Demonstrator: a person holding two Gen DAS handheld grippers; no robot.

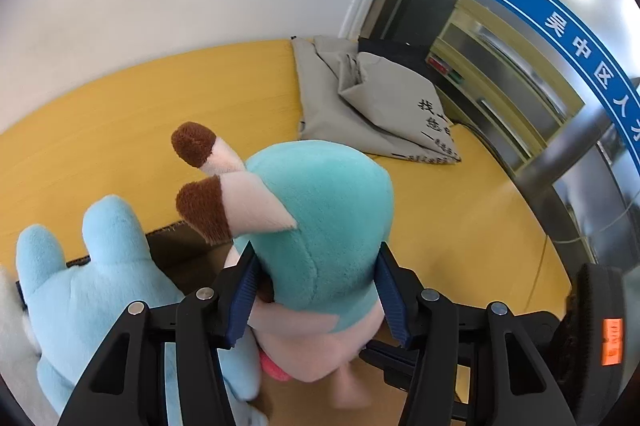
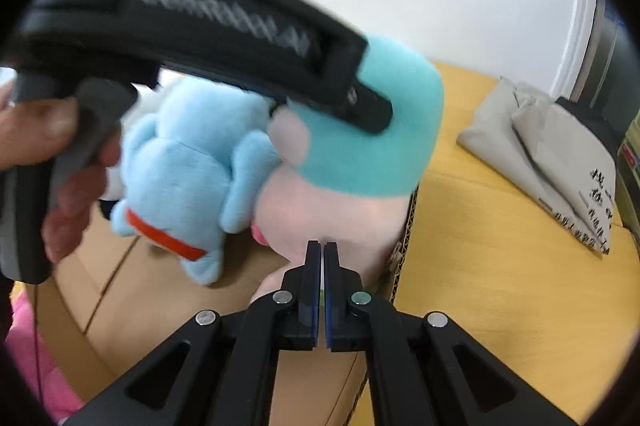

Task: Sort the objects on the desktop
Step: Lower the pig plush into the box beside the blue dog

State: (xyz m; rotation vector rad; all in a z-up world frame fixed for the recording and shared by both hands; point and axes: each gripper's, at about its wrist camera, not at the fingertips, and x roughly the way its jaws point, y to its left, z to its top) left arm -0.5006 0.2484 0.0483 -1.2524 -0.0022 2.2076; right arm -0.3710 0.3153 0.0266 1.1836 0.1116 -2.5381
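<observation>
Yellow desktop (image 1: pixel 100 145) is running below a white wall, with a cardboard box (image 2: pixel 132 306) sitting on it.

- Plush toys, counted: two plain. One teal-hooded toy (image 1: pixel 320 209) is being squeezed between the blue pads of the left gripper (image 1: pixel 316 290), apparently being lowered over the box for sorting. One light-blue toy (image 1: pixel 100 290), at nine o'clock of the first, is already lying in the box. White fur at the far left edge may be a third; I cannot tell.
- Right gripper (image 2: pixel 323 250): fingers are pressing together on nothing, its tips at six o'clock of the teal-hooded toy.
- Grey cloth bag (image 1: pixel 372 105): one, lying at one o'clock.
</observation>
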